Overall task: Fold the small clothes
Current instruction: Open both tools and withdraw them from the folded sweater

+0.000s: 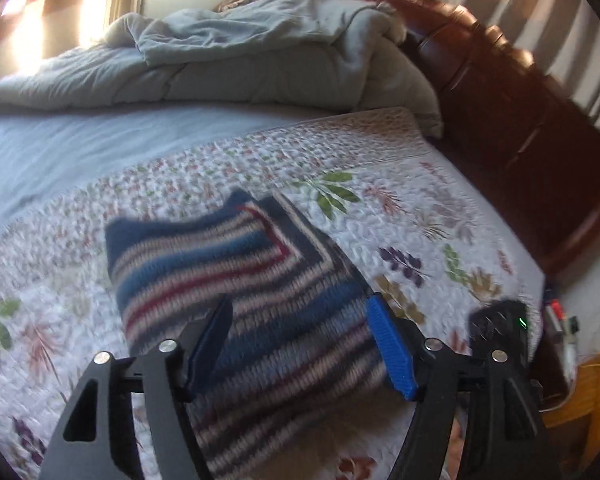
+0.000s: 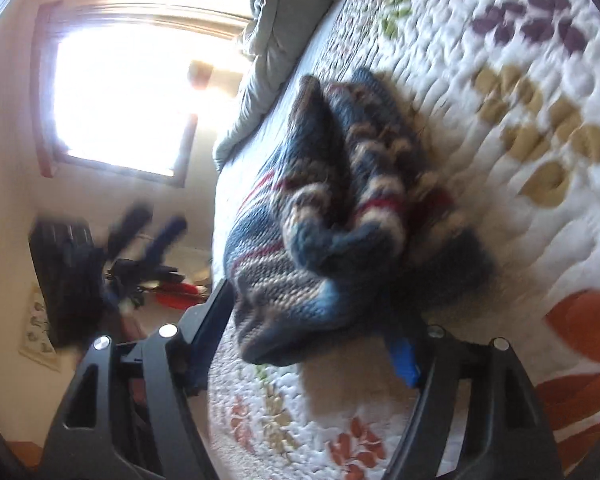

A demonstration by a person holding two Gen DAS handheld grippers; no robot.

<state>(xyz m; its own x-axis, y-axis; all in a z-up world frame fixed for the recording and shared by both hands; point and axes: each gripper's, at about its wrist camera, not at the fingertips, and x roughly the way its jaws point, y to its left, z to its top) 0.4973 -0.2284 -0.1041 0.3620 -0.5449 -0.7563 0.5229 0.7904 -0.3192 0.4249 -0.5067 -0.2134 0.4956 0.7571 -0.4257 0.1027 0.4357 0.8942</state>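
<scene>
Bedroom w/ a bright window (image 2: 120, 96); bed has a floral quilt (image 1: 380, 168), rumpled grey comforter (image 1: 260, 52) at the far end, dark wood bed frame (image 1: 520, 128) alongside. Striped knit sweater (image 1: 236, 264) lies folded on the quilt, navy/blue/cream/red bands. Left gripper (image 1: 300, 336) hangs over its near edge, blue-padded tongs spread wide, nothing held. Right gripper (image 2: 308, 344) is low at the sweater's bunched end; tongs wide apart w/ knit between them, not clamped. Both views blurred
</scene>
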